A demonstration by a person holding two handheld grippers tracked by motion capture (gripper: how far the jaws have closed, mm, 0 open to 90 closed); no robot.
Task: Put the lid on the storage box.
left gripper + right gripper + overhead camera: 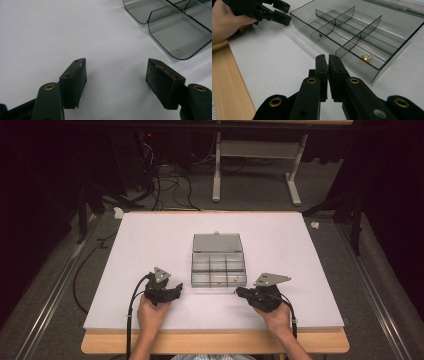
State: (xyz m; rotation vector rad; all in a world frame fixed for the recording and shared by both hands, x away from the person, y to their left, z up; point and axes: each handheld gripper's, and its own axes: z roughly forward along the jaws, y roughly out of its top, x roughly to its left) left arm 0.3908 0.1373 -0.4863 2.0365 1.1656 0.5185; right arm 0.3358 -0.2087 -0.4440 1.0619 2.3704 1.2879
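A smoky clear compartment box [218, 268] lies open mid-table, its lid [217, 242] folded back flat. A small brass part [231, 279] rests in its near right compartment, also seen as a brass part [366, 58] behind the box wall [357, 67]. My right gripper [237, 291] hovers just off the box's near right corner. In its own view the right gripper [327, 57] is shut, with a brass speck [327, 65] pinched between the pads. My left gripper [177, 289] sits left of the box, and the left gripper [116, 75] is open with nothing between its jaws. The box corner [180, 32] lies beyond it.
A white board [150, 235] covers the table, with a wooden edge [215, 342] along the near side. The other hand [227, 22] and its gripper [279, 12] show at the far left of the right gripper view. Cables and a frame stand on the floor behind.
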